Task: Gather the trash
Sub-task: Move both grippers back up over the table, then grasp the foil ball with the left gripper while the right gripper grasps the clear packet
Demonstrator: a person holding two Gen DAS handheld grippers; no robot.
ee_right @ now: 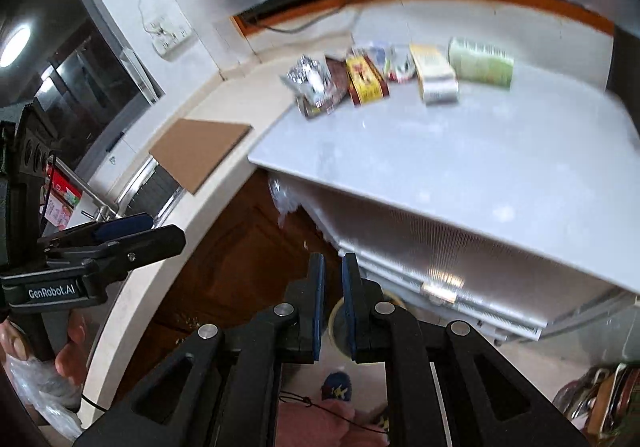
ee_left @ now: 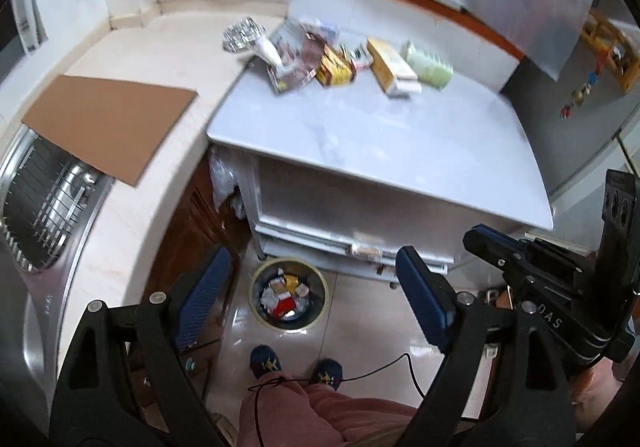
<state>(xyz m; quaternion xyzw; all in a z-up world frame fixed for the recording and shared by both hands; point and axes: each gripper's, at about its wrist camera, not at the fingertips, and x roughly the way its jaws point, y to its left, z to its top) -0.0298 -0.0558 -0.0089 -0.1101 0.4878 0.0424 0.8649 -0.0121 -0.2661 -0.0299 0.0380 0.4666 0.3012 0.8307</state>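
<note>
The trash is lying in a row in the upper middle of both frames, on the far part of the white tabletop: a crumpled foil wrapper, a dark snack packet, a red-and-yellow box, a cream carton and a pale green pack. The trash bin is standing on the floor in the lower middle of the left view, already holding some rubbish.

The left gripper is hovering with its fingers spread wide and empty. The right gripper is showing a narrow gap between its pads, with nothing between them.

The risk, I think, is in the crowding: the items are touching and overlapping, so a wide grasp may be catching two at once or pushing the foil over the table edge. The narrow right fingers may be only knocking the carton away.
</note>
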